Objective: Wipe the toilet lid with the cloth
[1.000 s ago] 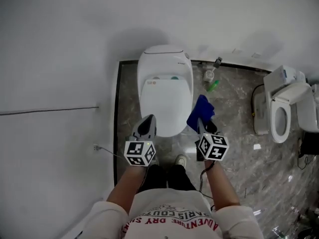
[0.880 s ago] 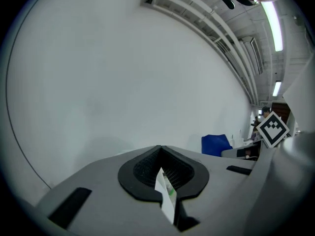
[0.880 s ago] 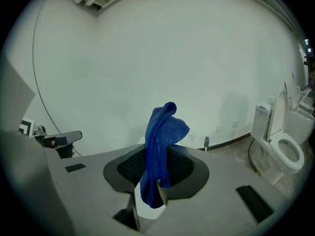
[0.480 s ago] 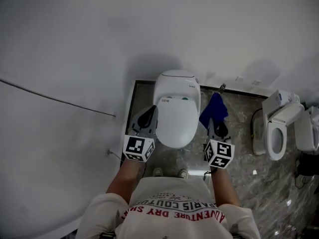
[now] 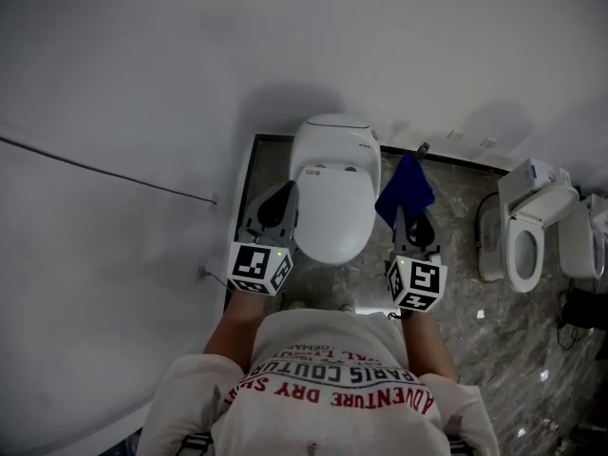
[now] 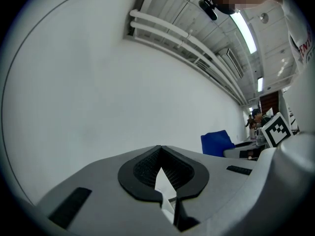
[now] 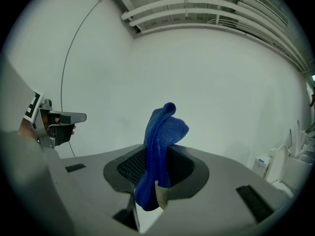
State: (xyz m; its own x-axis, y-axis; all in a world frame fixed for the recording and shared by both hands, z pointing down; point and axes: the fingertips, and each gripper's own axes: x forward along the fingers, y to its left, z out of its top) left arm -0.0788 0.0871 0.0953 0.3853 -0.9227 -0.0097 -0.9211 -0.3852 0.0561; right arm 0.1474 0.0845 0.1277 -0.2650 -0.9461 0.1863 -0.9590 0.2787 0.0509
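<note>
Blue cloth (image 7: 161, 132) is pinched in the right hand-held gripper (image 7: 156, 157), jaws clamped on its lower part. The free end stands up and fwd past the tips, top curling to the right. Its long axis runs approx. along the jaws.

In the head view the cloth (image 5: 405, 190) sticks out ahead of that gripper twd the wall (image 5: 190, 65). It's over the grey stone floor (image 5: 456, 255), just right of the toilet lid (image 5: 331, 212).

The lid is down and white, long axis wall-to-person, rounded front twd the person.

Left hand-held gripper (image 6: 160, 151) is closed w/ nothing btwn the jaws, facing the wall by the lid's left side.

2nd toilet (image 5: 525, 231) is far right, bowl uncovered; contents can't be made out.
</note>
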